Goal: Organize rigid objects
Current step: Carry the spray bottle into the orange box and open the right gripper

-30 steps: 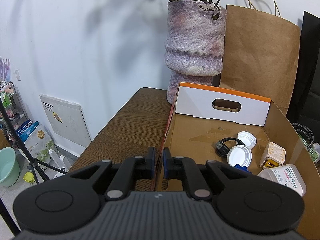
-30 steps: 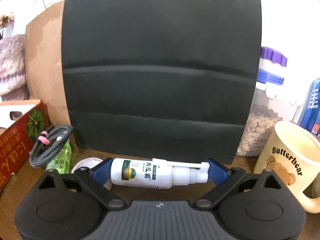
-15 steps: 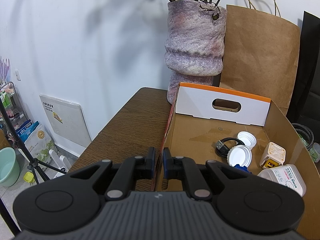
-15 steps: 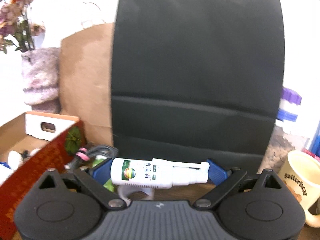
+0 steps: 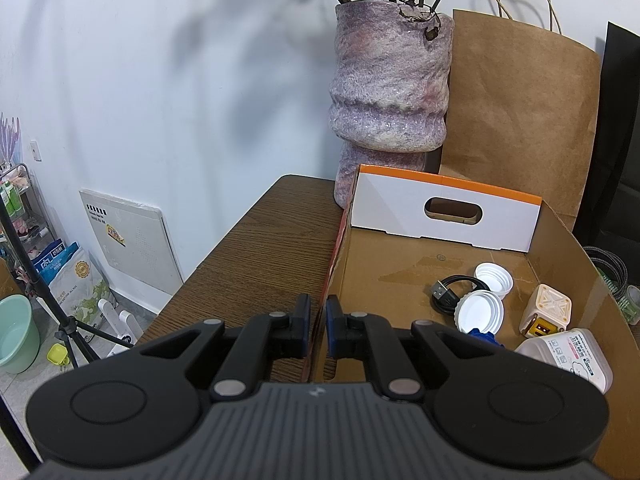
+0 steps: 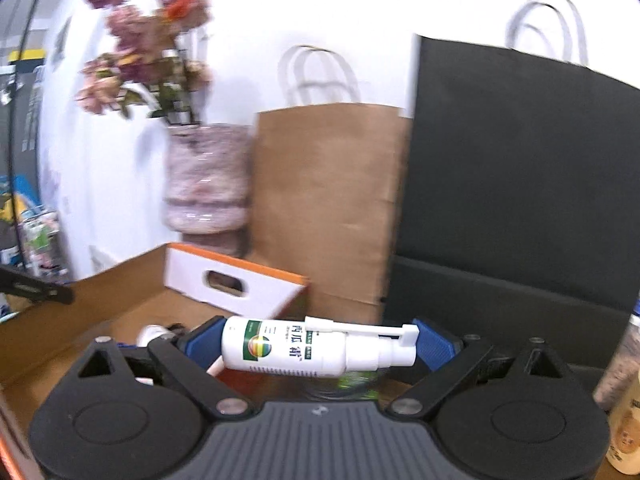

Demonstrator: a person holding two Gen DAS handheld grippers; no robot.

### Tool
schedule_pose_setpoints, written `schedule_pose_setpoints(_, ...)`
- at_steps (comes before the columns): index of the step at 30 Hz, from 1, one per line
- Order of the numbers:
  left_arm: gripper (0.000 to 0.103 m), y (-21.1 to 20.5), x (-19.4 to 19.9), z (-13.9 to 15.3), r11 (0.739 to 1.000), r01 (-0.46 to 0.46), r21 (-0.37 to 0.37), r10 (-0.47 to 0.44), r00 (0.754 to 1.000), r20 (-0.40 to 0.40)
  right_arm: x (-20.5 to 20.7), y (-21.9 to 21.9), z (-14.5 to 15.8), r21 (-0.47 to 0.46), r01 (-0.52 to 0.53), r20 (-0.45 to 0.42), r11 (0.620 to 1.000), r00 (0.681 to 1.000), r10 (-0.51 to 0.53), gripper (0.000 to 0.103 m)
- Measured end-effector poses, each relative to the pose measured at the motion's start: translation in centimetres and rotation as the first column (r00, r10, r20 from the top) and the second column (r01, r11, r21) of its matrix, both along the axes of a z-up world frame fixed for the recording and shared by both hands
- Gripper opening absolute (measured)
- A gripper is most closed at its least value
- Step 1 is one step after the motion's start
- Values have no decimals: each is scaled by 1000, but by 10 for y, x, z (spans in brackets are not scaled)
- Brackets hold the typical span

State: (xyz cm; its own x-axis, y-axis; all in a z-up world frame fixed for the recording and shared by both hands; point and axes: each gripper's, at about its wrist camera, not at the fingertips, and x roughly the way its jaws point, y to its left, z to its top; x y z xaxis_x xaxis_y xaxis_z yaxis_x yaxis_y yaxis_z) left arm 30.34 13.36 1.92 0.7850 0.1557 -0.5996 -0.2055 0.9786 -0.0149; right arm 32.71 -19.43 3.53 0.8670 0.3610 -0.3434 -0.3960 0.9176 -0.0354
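A white spray bottle [image 6: 294, 349] with a green-edged label lies sideways, nozzle to the right, clamped end to end between blue pads; in the open cardboard box [image 5: 384, 256] lie two white caps [image 5: 480, 312], a black cable [image 5: 450, 294], a cream cube [image 5: 546, 312] and a white tub [image 5: 568, 354].

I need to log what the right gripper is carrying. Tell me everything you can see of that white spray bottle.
The spray bottle is small, white and plastic-looking, with a label showing a round multicoloured logo, green bands and printed characters. A narrow pump neck carries a long thin nozzle folded back along the body. It lies sideways, held clear of the table, its base against one blue finger of the right gripper and its pump end against the other. The cardboard box lies just beyond it.
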Motion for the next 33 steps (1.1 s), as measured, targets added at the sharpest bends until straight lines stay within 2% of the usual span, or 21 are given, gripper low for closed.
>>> schedule_pose_setpoints(6, 9, 0, 0, 0, 1000, 0, 0, 0, 1000, 0, -15, 38, 11, -8, -67, -10, 998, 998, 67, 97)
schedule_pose_setpoints(13, 9, 0, 0, 0, 1000, 0, 0, 0, 1000, 0, -12, 76, 15, 15, -107, -65, 994, 992, 107, 97)
schedule_pose_setpoints(26, 9, 0, 0, 0, 1000, -1, 4, 1, 1000, 3, -6, 127, 11, 25, -137, -167, 990, 976, 139, 97)
schedule_pose_setpoints(33, 9, -1, 1, 0, 1000, -1, 10, 1, 1000, 6, -1, 146, 5, -8, -111, -216, 994, 971, 106, 97)
